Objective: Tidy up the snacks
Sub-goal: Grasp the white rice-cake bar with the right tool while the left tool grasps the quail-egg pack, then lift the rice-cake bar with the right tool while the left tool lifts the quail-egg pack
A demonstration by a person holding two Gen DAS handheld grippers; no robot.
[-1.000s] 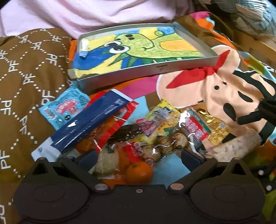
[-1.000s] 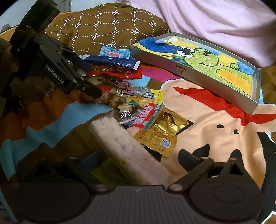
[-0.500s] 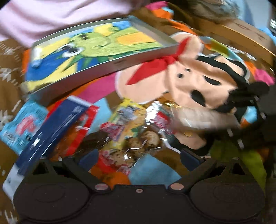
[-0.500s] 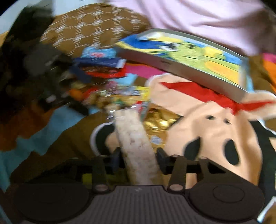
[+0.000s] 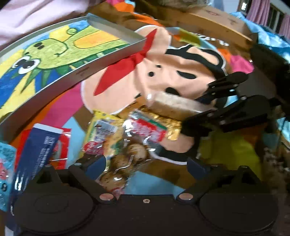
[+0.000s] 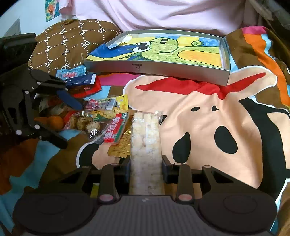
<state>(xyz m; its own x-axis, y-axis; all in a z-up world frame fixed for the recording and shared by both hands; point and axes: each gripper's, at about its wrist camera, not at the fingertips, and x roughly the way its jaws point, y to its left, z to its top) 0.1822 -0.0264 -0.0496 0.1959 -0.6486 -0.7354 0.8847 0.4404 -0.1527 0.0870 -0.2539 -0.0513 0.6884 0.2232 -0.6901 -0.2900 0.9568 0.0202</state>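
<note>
My right gripper [image 6: 145,164] is shut on a long clear pack of rice crackers [image 6: 145,143], which points forward; the pack also shows in the left wrist view [image 5: 174,105]. A pile of snack packets [image 6: 101,119] lies left of it on the cartoon blanket: a clear bag of mushrooms [image 5: 126,159], a gold packet [image 6: 119,147], a blue box [image 5: 38,150], a light blue packet [image 6: 70,73]. A grey tray [image 6: 157,69] with a frog drawing stands behind. My left gripper [image 5: 146,163] is open over the pile.
A brown patterned pillow [image 6: 68,45] lies behind the pile at the left. Pink bedding [image 6: 163,14] rises behind the tray. A small orange [image 6: 56,121] sits in the pile. A cardboard box [image 5: 217,20] stands at the far right.
My right gripper has closed on the rice cracker pack and swung it to point forward. My left gripper has turned to the right, still open.
</note>
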